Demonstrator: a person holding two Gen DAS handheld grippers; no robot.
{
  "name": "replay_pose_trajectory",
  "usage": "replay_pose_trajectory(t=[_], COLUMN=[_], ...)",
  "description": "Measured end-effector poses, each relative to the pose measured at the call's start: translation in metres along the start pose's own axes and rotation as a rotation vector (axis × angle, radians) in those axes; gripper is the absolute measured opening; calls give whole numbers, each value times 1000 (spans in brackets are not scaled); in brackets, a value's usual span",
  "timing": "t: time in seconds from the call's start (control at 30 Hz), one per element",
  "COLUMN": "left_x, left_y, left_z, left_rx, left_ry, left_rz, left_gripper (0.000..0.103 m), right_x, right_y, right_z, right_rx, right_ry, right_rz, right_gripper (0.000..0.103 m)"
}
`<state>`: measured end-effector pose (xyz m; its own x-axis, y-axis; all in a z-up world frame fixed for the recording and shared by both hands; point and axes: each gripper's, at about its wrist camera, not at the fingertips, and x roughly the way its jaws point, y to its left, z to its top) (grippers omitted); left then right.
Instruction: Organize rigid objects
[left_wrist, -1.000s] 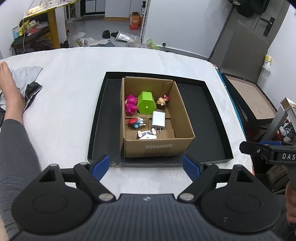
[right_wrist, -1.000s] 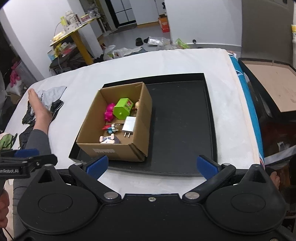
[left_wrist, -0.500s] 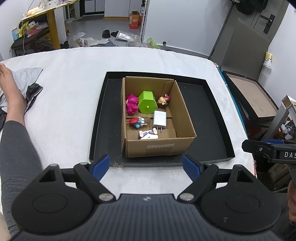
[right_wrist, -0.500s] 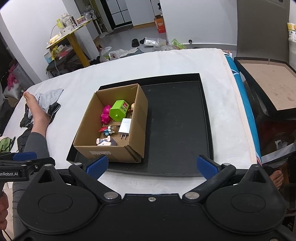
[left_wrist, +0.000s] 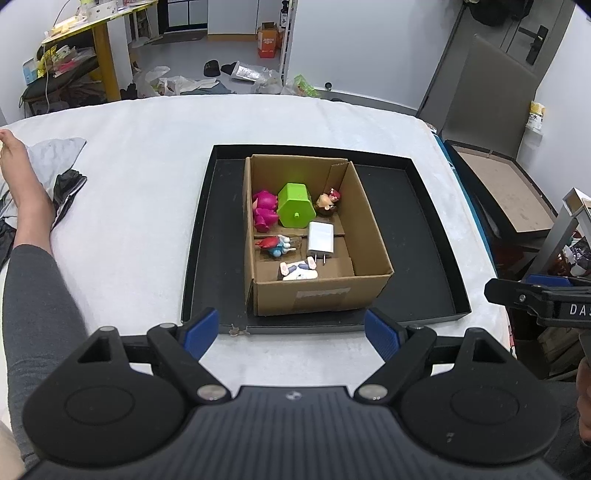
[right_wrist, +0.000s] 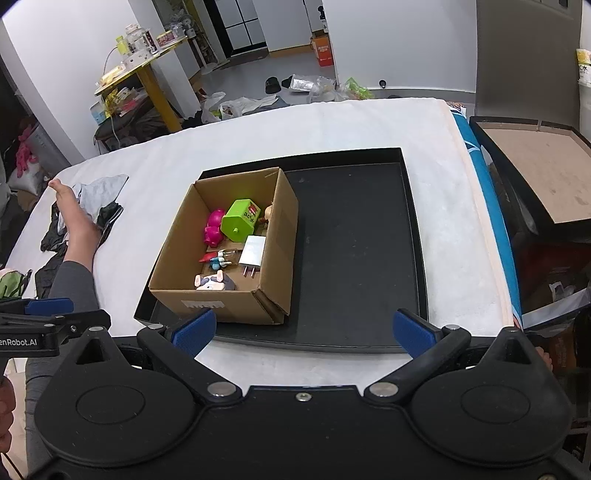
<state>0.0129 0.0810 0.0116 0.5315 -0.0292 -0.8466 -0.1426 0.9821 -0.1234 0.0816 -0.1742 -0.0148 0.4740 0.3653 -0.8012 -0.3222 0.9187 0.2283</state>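
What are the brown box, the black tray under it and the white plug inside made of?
The box looks like plain corrugated cardboard: matte brown, folded flaps, a pale label. The tray could be stiff card or plastic: matte black with thin upright walls, hard to tell which. The plug seems smooth, slightly glossy white plastic with two metal-looking prongs.

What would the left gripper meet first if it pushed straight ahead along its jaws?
Probably the near wall of the cardboard box in the black tray; the left gripper, jaws open and empty, points at it, though depth is uncertain.
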Motion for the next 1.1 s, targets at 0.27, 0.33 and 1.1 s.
replay_pose_trajectory(t=[0.27, 0.33, 1.1], left_x=[2, 2, 1], left_y=[-1, -1, -8], left_z=[-1, 0, -2], left_rx=[1, 2, 48], left_ry=[6, 8, -22], left_rz=[5, 5, 64], left_gripper=[85, 85, 85], right_x=[-2, -2, -1], right_y=[-1, 0, 1], right_z=[0, 0, 1], right_rx=[1, 0, -15], right_ry=[-6, -4, 2], right_rz=[4, 2, -24], right_gripper=[103, 103, 103])
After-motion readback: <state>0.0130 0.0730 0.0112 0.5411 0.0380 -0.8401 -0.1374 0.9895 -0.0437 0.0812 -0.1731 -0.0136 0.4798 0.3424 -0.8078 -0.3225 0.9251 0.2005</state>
